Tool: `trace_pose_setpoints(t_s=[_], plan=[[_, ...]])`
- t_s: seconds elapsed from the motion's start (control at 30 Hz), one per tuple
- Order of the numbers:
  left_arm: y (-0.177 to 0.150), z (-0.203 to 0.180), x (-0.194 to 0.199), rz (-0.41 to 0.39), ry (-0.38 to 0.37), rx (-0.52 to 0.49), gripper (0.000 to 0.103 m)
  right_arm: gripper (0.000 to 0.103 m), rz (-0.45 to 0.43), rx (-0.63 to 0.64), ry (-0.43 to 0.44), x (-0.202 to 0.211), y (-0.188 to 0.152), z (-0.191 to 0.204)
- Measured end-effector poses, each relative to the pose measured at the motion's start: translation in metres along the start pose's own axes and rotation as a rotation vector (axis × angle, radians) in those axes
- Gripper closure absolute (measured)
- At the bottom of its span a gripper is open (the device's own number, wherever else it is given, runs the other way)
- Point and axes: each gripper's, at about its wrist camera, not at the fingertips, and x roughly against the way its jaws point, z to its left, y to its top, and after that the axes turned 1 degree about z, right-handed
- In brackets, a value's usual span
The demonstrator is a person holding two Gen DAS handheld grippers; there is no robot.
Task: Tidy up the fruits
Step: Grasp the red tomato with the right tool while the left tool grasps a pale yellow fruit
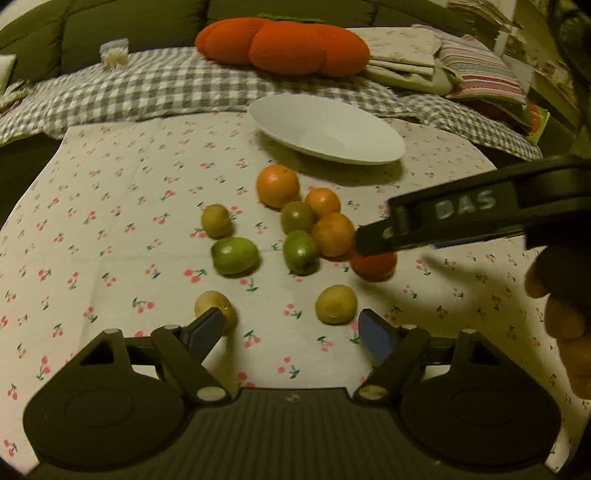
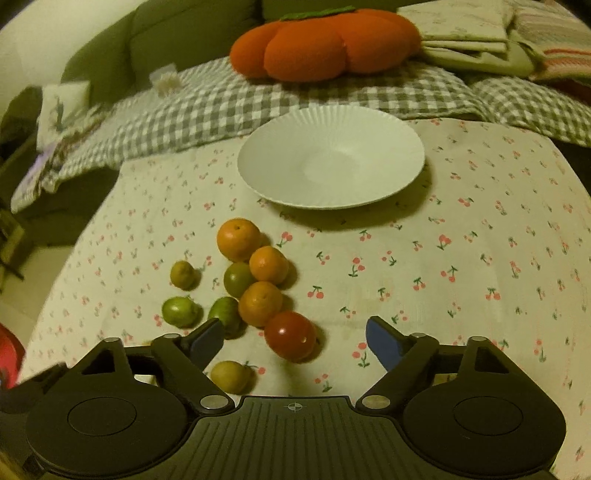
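Several small fruits lie loose on a cherry-print tablecloth (image 1: 122,221): three oranges (image 1: 277,185), green and yellowish fruits (image 1: 235,255), and a red tomato (image 2: 290,335). An empty white plate (image 2: 332,158) stands behind them; it also shows in the left wrist view (image 1: 328,129). My left gripper (image 1: 291,330) is open and empty, low over the cloth between two yellowish fruits (image 1: 336,304). My right gripper (image 2: 295,338) is open, with the tomato between its fingers and apart from both. In the left wrist view its black body (image 1: 461,218) reaches in from the right over the tomato (image 1: 373,266).
A grey checked blanket (image 2: 221,99) lies behind the table with an orange pumpkin-shaped cushion (image 2: 325,44) and folded fabrics (image 1: 476,70) on it. A dark sofa (image 1: 110,26) stands at the back. The table edge drops off at the left (image 2: 66,236).
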Motion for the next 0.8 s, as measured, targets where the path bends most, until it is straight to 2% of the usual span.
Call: trace_pose_setpoints(t_s=[0.1,0.23,0.43,0.5,0.67,0.8], plan=[[0.0,-0.005,-0.003,-0.007,-0.01,-0.018,0.031,0.03,0.025,0.003,0.023,-0.007,-0.002,-0.002],[0.0,-0.009,-0.007,-0.009,-0.024,-0.041,0.042,0.032,0.038,0.034,0.018,-0.01,-0.006,-0.002],[-0.003,-0.011,-0.01,-0.024,-0.061,-0.048,0.054,0.047,0.046,0.051,0.038,-0.02,-0.008,0.001],[-0.005,-0.01,-0.008,-0.037,-0.082,-0.045,0.056,0.056,0.053,0.051,0.04,-0.024,-0.009,0.001],[-0.008,-0.007,-0.003,-0.083,-0.118,-0.049,0.056,0.069,0.049,0.05,0.021,-0.03,-0.009,-0.002],[-0.012,-0.006,0.0,-0.099,-0.136,-0.056,0.06,0.069,0.04,0.052,0.022,-0.031,-0.008,-0.002]])
